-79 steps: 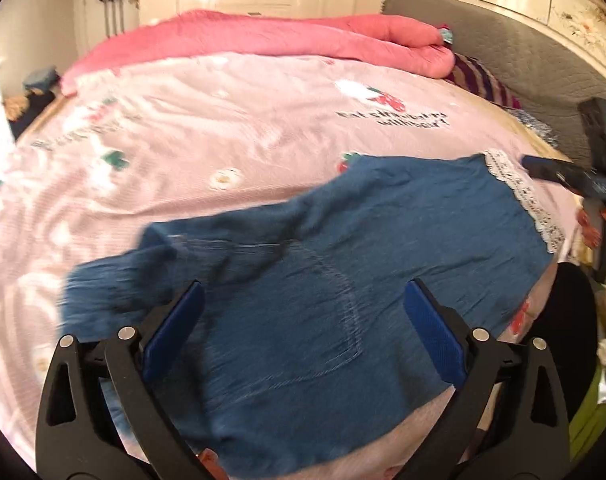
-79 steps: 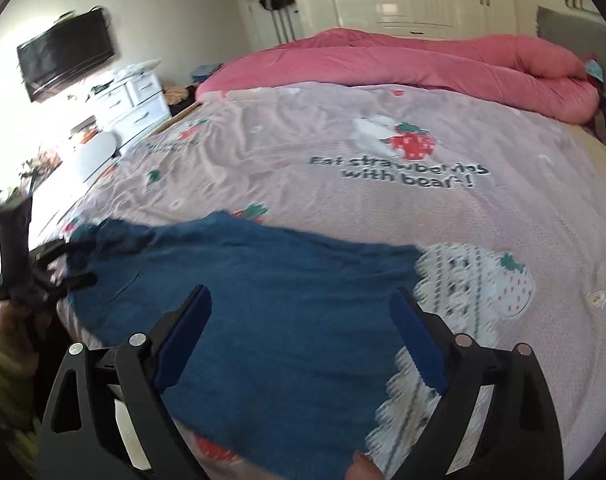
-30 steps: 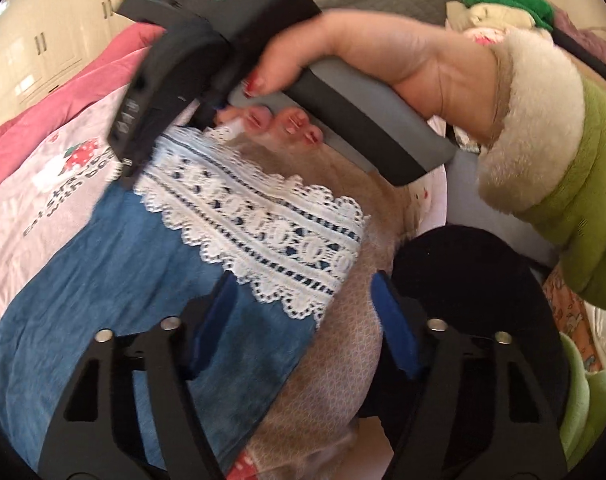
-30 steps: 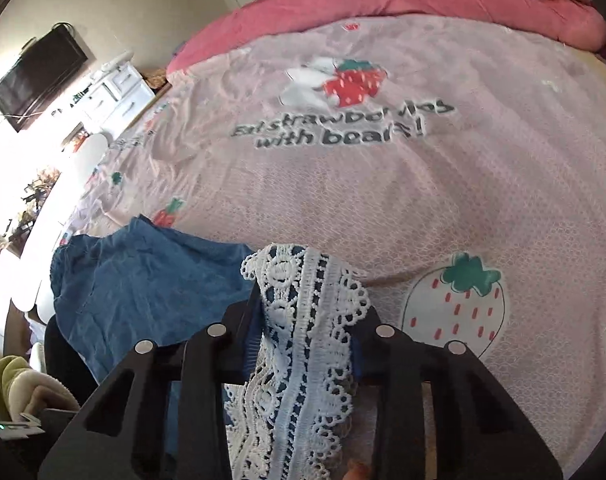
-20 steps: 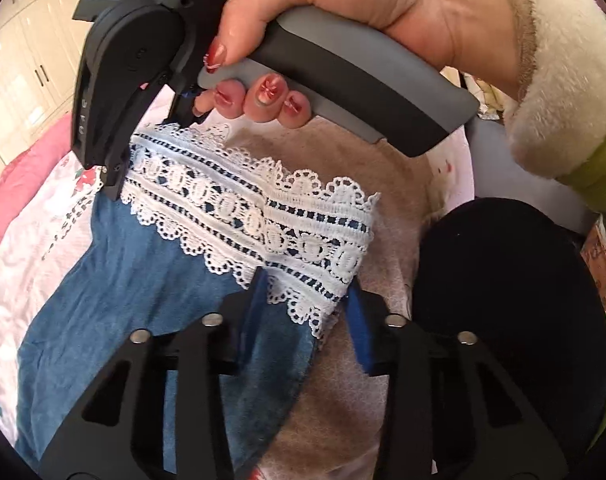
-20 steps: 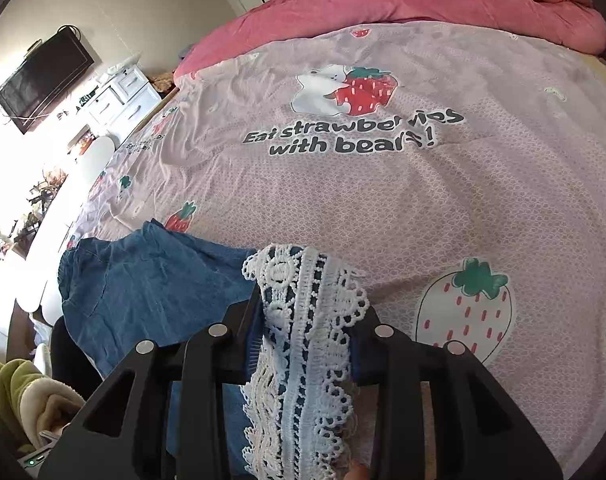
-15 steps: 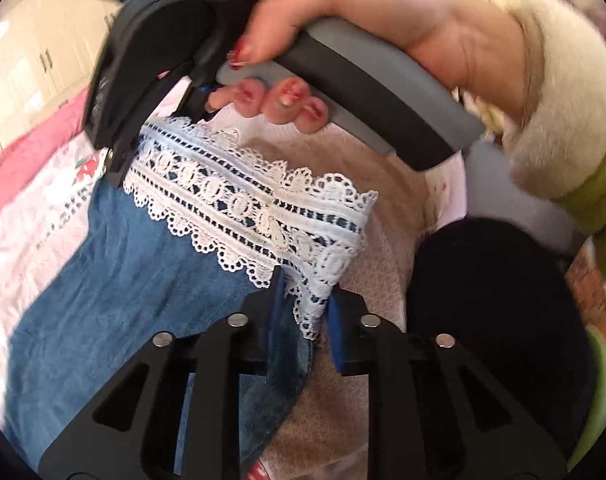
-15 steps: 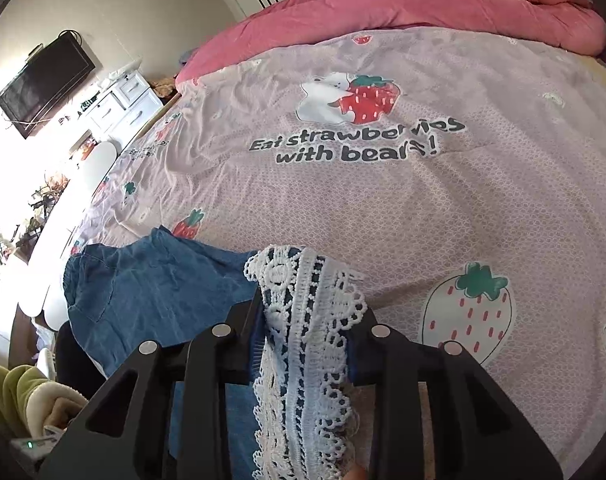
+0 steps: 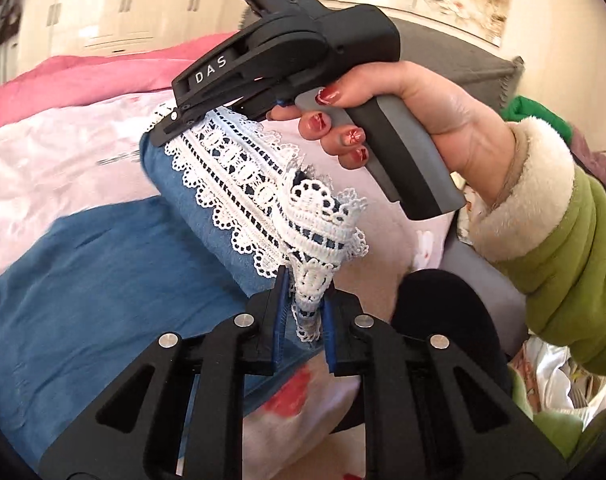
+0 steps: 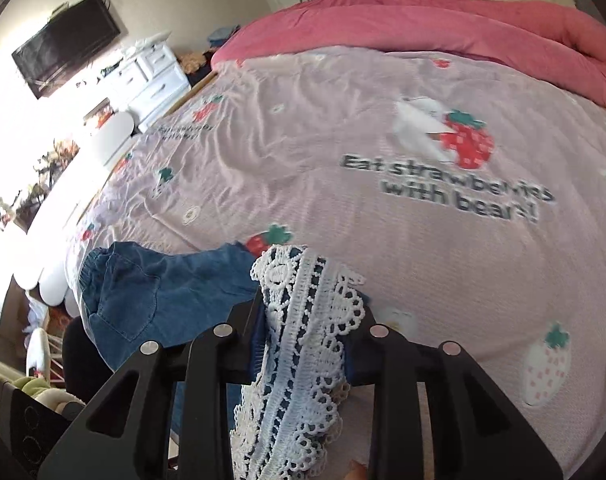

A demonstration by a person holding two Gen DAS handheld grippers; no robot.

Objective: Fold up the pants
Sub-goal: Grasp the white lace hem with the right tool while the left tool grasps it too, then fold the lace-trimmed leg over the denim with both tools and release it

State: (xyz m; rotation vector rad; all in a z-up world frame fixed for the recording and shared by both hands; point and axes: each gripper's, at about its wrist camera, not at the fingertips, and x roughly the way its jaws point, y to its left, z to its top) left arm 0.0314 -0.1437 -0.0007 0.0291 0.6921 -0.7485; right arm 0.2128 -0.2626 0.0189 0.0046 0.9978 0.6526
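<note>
Blue denim pants with a white lace hem lie on a pink strawberry-print bedspread. My left gripper is shut on one corner of the lace hem, which bunches up between its blue pads. My right gripper is shut on the other end of the lace hem. In the left wrist view the right gripper, held in a hand with red nails, lifts the hem above the bed. The waistband and back pocket lie at the left in the right wrist view.
A rolled pink duvet lies along the far side of the bed. A grey headboard stands behind the hand. A white dresser and a wall television stand beyond the bed's left edge. A dark rounded object sits by the near edge.
My left gripper has closed on the lace hem corner. Both grippers have lifted the hem off the bed and carried it toward the waistband, so the denim bends beneath it.
</note>
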